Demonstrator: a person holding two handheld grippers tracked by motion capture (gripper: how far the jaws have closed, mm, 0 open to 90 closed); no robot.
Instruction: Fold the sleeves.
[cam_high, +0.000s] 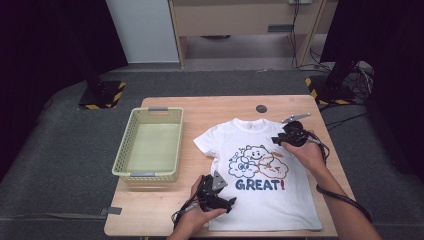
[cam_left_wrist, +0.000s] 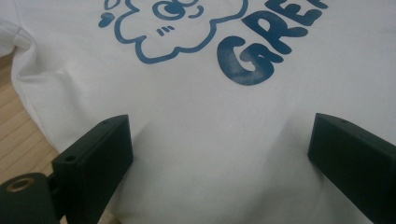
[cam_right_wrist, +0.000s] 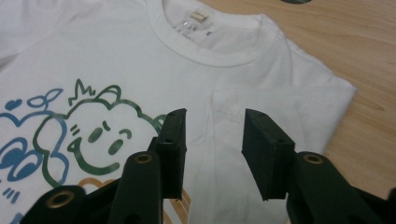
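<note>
- A white T-shirt (cam_high: 260, 170) lies flat, print up, on the right half of the wooden table (cam_high: 210, 107), collar at the far end and hem near the person. Spread like this it looks ready for folding, and the right sleeve already appears folded in over the chest.
- The left gripper (cam_high: 222, 200) sits at the near left of the shirt, low over the cloth by the hem. Its jaws stand wide open with bare fabric between them and pinch nothing; I judge it is placed there to steady or pick up that side edge.
- The right gripper (cam_high: 287, 137) hovers over the far right shoulder, just beside the collar (cam_right_wrist: 208, 39). Its jaws are partly open and straddle the tucked sleeve (cam_right_wrist: 280, 107) without pressing on it, so the cloth lies free.
- A pale green basket (cam_high: 150, 145) stands empty at the left, well apart from the shirt, likely the place for the finished bundle.
- A small dark disc (cam_high: 261, 108) rests on the table beyond the collar.
</note>
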